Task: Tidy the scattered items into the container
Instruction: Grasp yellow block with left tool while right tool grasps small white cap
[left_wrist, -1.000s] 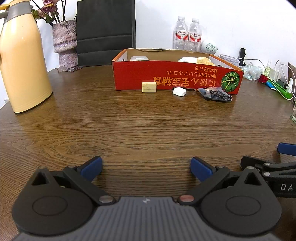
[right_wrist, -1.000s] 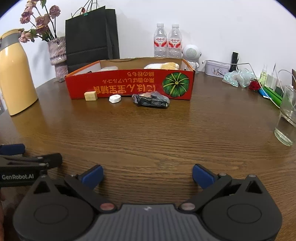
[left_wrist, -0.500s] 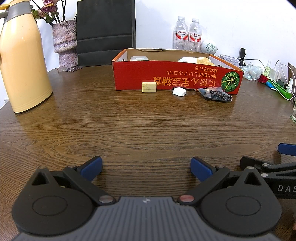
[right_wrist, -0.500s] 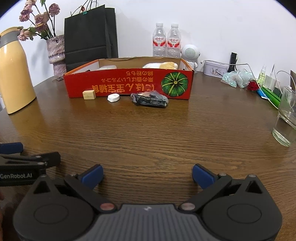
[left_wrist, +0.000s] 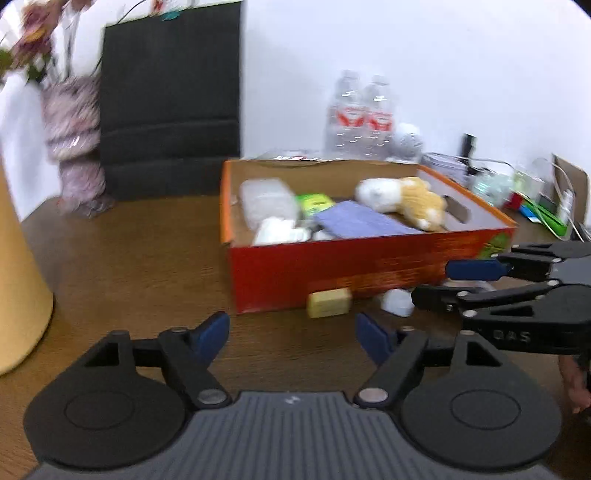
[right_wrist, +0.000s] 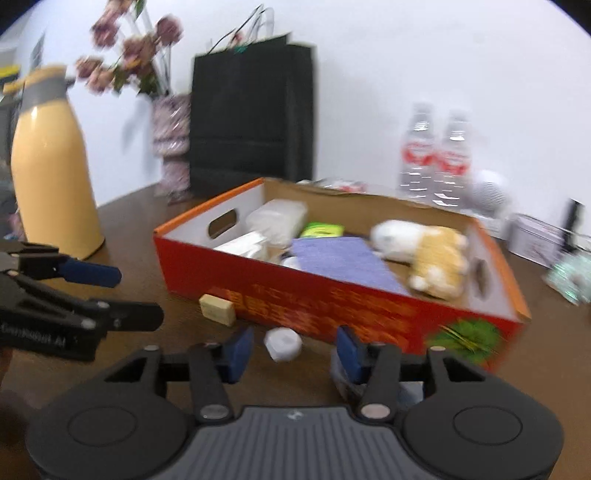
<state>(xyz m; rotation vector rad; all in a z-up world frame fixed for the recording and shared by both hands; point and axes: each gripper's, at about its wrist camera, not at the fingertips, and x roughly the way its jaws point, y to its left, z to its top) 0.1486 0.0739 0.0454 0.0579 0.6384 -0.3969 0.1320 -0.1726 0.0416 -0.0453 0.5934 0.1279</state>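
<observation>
One view only, the right wrist's, shows the yellow flask's (right_wrist: 51, 166) lid.

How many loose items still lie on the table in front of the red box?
3: a yellow block at left, a white case in the middle, and a dark packet at right, mostly hidden behind the right gripper's fingers.

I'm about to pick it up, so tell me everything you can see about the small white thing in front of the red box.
The small white item is a squat, rounded-off block, smooth and plastic-looking, though blurred. It lies on the wooden table just before the red box's front wall, right of the yellowish block. The right tool frames it, not touching.
</observation>
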